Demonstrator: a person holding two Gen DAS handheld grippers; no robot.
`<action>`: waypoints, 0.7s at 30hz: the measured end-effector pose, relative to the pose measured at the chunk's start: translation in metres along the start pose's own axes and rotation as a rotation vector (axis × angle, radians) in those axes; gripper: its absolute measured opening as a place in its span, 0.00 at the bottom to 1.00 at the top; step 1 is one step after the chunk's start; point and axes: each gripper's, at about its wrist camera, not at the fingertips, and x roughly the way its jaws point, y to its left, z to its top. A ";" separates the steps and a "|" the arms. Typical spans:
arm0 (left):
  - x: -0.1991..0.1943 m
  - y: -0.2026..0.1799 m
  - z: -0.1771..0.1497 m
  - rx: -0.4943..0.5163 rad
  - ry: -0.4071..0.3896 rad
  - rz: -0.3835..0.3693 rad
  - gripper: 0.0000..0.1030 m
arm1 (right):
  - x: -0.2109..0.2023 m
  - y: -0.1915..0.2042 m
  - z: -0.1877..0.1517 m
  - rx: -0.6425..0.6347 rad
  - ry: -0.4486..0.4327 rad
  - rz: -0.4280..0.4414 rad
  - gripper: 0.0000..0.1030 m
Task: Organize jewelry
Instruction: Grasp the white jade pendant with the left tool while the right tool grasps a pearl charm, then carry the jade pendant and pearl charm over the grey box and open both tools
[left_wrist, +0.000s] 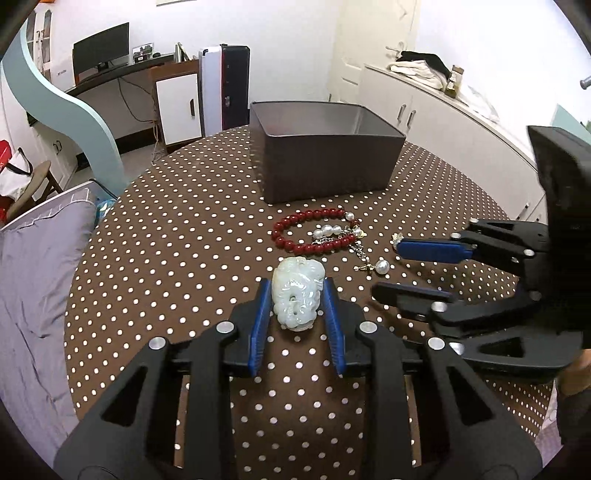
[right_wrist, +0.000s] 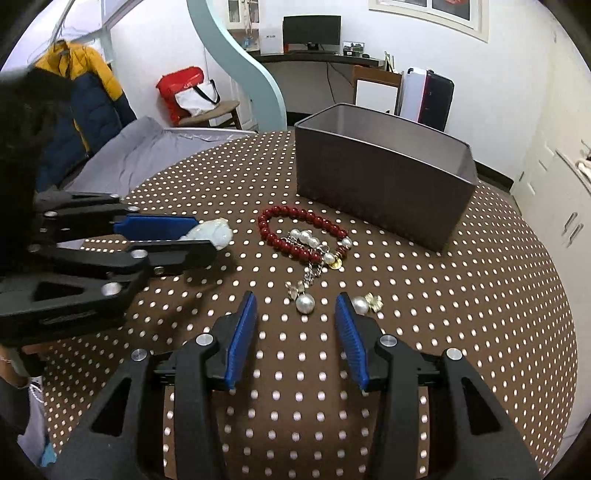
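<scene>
A pale jade pendant sits between the blue pads of my left gripper, which is shut on it just above the dotted table; it also shows in the right wrist view. My right gripper is open, and a pearl earring lies on the table between its tips. A second pearl earring lies just outside the right finger. A red bead bracelet and a pearl bracelet with a chain lie beyond. The dark box stands open at the far side.
The round table has a brown cloth with white dots. A grey cushion lies off its left edge. White cabinets stand behind on the right. A desk with a monitor stands far back.
</scene>
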 end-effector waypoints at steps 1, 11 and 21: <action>-0.001 0.001 0.000 -0.002 0.000 -0.004 0.27 | 0.003 0.000 0.001 -0.003 0.005 -0.002 0.40; -0.004 0.004 0.005 -0.013 -0.012 -0.056 0.27 | 0.012 0.002 0.003 -0.050 0.038 -0.031 0.09; -0.008 -0.005 0.046 -0.014 -0.057 -0.145 0.27 | -0.031 -0.039 0.024 0.055 -0.050 0.060 0.09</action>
